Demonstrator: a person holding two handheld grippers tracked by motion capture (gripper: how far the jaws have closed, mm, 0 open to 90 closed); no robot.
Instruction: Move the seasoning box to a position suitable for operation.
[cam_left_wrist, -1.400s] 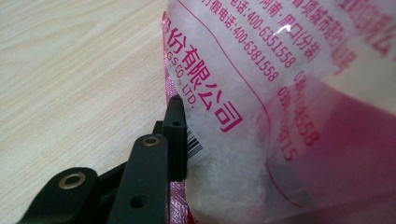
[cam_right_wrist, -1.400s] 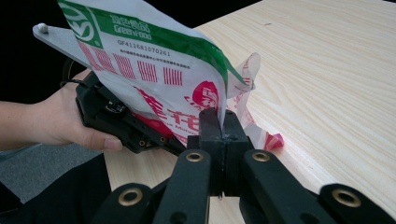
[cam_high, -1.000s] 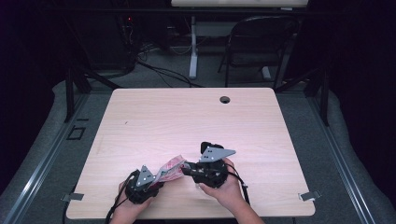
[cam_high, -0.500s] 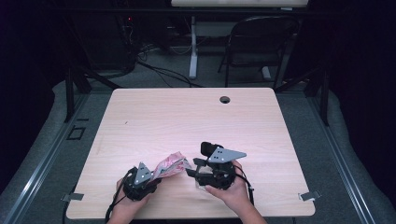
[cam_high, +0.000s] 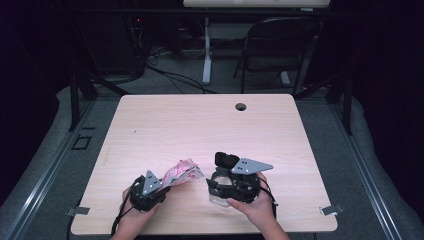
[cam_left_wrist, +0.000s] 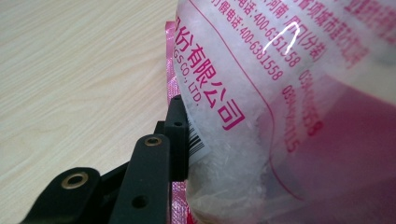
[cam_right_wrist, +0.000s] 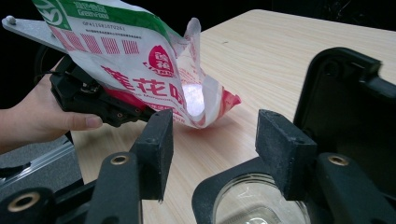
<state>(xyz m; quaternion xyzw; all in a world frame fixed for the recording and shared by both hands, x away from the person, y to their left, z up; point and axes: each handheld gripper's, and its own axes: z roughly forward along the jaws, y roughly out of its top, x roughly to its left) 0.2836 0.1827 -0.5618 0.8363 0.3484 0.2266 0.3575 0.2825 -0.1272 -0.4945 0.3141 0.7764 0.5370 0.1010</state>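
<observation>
left gripper (cam_high: 148, 190): jaws clamped the sugar bag (cam_high: 183, 173), near front tabletop (cam_high: 200, 125) edge | right gripper (cam_high: 235, 186): jaws just opened wide, off the bag, above glass jar (cam_right_wrist: 254, 205)

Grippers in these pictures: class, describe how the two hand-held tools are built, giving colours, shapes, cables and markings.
Both are black. The left gripper and right gripper each carry a grey three-cornered plate on top, and a black cable trails from each towards the person. In the right gripper view, flat black arms with brass-coloured rivets end in rectangular black pads. The hands are bare; no sleeve is in view.
</observation>
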